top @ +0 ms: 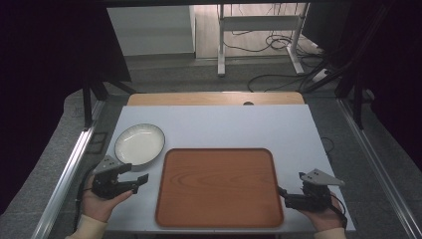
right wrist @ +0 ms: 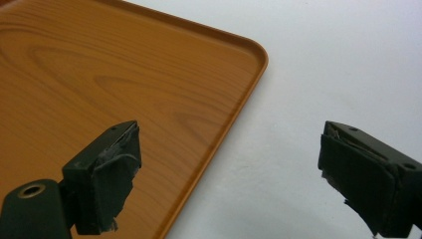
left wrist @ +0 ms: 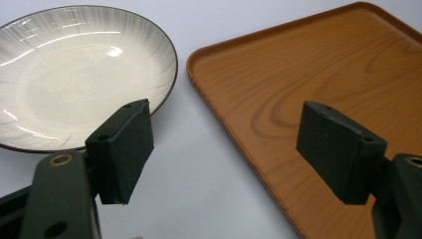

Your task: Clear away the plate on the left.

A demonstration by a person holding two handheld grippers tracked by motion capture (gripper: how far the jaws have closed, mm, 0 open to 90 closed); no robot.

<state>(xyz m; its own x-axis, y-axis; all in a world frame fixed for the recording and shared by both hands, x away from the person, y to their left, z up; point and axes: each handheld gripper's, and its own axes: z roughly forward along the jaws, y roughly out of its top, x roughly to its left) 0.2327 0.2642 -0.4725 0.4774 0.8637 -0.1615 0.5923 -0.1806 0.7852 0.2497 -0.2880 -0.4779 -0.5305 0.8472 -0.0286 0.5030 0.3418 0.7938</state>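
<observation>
With both tools gaping and empty, I'm lining my left gripper (top: 141, 180) up squarely on the plate (top: 140, 144) rim nearest the tray (top: 219, 186), right gripper (top: 281, 191) waiting.

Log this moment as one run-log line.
left claw: open, empty, beside plate | right claw: open, empty, at tray right edge | plate: off tray, on table

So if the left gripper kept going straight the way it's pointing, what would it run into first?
Probably the gap of bare table between the plate and the wooden tray. The left gripper stands open, one jaw toward each, so either rim might catch; depth is unclear.
</observation>
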